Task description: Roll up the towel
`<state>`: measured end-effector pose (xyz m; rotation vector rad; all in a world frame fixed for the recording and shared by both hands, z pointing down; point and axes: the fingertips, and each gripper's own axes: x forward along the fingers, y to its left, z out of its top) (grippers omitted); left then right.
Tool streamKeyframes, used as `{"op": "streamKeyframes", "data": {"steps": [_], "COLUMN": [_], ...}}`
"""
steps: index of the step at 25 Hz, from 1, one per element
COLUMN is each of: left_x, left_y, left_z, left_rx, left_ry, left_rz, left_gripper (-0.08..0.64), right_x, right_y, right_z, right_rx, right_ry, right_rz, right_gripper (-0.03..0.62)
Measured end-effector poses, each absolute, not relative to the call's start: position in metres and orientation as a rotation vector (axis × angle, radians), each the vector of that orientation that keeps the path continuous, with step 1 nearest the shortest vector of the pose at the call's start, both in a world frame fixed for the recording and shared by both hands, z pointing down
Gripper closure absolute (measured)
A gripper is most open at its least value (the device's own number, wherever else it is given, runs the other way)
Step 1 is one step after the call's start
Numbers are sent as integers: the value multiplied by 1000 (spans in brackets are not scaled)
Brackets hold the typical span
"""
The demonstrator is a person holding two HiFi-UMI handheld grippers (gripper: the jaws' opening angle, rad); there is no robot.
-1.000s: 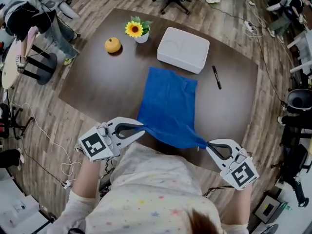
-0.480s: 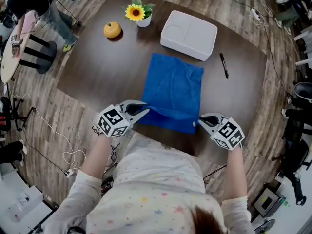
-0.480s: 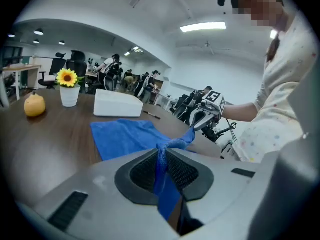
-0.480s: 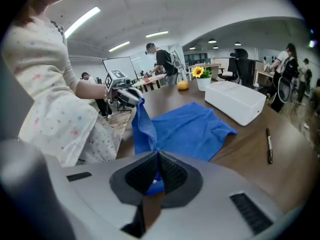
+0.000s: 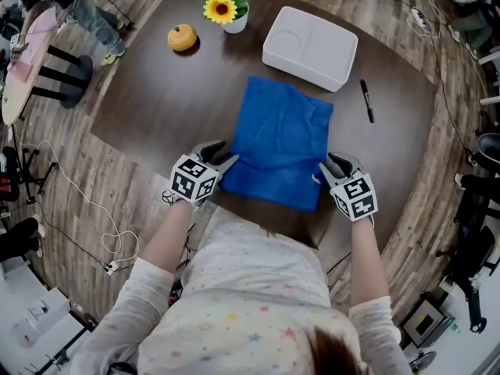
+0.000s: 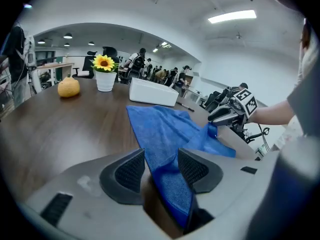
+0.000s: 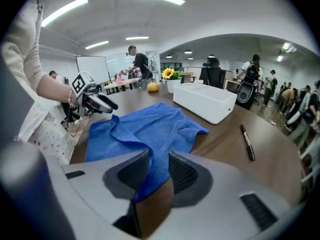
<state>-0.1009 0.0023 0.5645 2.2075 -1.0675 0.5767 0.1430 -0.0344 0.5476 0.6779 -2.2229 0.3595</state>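
Note:
The blue towel (image 5: pixel 281 143) lies spread on the dark table (image 5: pixel 172 92), slightly rumpled, its near edge by the front of the table. My left gripper (image 5: pixel 225 156) sits at its near left corner. Its jaws have just been opening, and in the left gripper view that gripper (image 6: pixel 161 154) stands open with the towel (image 6: pixel 160 129) corner loose between the pads. My right gripper (image 5: pixel 332 164) is at the near right corner. In the right gripper view that gripper (image 7: pixel 159 156) stands a little apart, with the towel (image 7: pixel 145 126) edge passing between its jaws.
A white box (image 5: pixel 311 47) stands just beyond the towel's far edge. A black marker (image 5: pixel 366 100) lies to the towel's right. A sunflower pot (image 5: pixel 226 10) and an orange fruit (image 5: pixel 182 37) sit at the far left. Chairs and cables surround the table.
Both grippers came down and forward, laying the towel's lifted near edge on the table. The left jaws went from shut on the corner to open.

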Motion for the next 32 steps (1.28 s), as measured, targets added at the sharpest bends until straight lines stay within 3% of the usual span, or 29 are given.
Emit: {"op": "streamKeyframes", "data": {"steps": [9, 11, 13, 15, 21, 25, 32], "left_x": [-67, -64, -61, -62, -101, -99, -98], "left_y": [1, 0, 1, -3, -55, -54, -38], "left_z": [581, 583, 582, 577, 569, 573, 574], "left_rx": [2361, 2374, 2396, 2401, 2178, 2153, 2175], "left_ry": [-876, -845, -804, -789, -1130, -1128, -1117], "left_rz": [793, 830, 856, 813, 449, 455, 481], "left_gripper": [377, 428, 528, 537, 529, 445, 442], "right_x": [144, 141, 141, 143, 156, 155, 162], "right_y": [-36, -33, -31, -30, -30, -29, -50], "right_z": [552, 551, 550, 551, 564, 572, 577], "right_rx": [689, 674, 674, 686, 763, 791, 886], "right_ry": [-2248, -2249, -2247, -2244, -2202, -2189, -2138], "right_rz": [490, 482, 477, 491, 564, 612, 565], "right_gripper": [468, 469, 469, 472, 479, 482, 517]}}
